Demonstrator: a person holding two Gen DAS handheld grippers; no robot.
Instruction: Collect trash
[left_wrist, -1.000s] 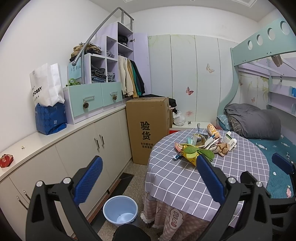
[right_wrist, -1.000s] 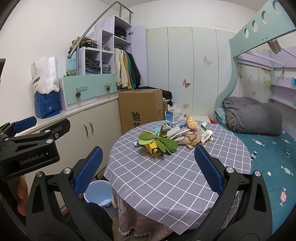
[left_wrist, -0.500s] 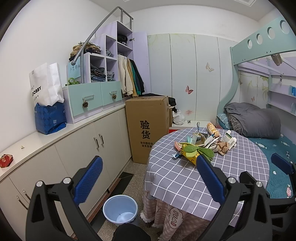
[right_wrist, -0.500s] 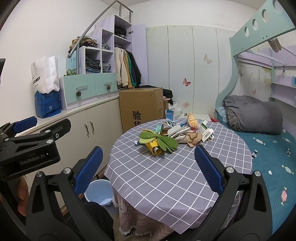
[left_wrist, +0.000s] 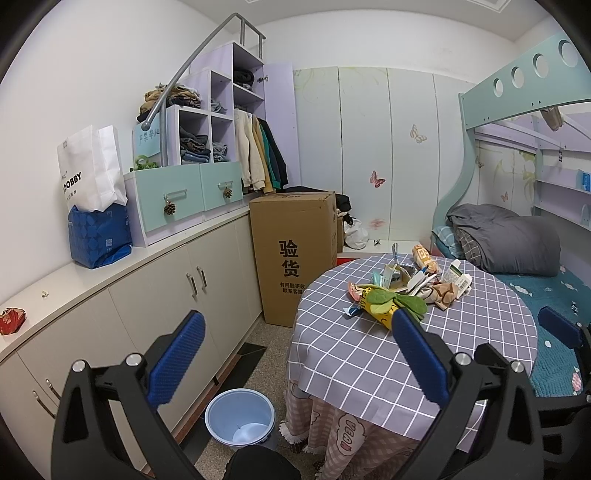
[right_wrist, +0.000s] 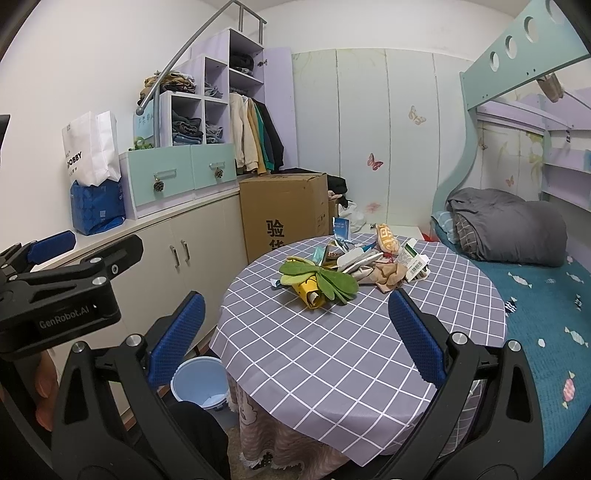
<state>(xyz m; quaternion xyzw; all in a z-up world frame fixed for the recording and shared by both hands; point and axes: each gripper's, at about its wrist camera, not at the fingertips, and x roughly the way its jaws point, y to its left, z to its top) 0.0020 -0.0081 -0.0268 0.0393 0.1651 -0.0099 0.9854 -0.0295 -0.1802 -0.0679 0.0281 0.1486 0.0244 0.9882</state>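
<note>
A heap of trash (left_wrist: 408, 286) (right_wrist: 354, 266) lies on the far half of a round table (left_wrist: 362, 354) (right_wrist: 332, 343) with a grey checked cloth: wrappers, a yellow packet under green leaf shapes (right_wrist: 319, 282), crumpled paper. A light blue bin (left_wrist: 240, 415) (right_wrist: 199, 380) stands on the floor at the table's left foot. My left gripper (left_wrist: 295, 354) hangs open over the floor and the table's near left edge, holding nothing. My right gripper (right_wrist: 293, 339) is open above the table's near side, short of the heap. The left gripper's body (right_wrist: 59, 295) shows at the left of the right wrist view.
A low cabinet run (left_wrist: 155, 280) lines the left wall, with a white paper bag (left_wrist: 90, 170) and blue bag on top. A tall cardboard box (left_wrist: 293, 254) stands behind the table. A bunk bed (right_wrist: 535, 295) with a grey duvet fills the right side.
Both views have shifted slightly; the table and heap sit a little closer and lower in the right wrist view. Both grippers remain open and empty.
</note>
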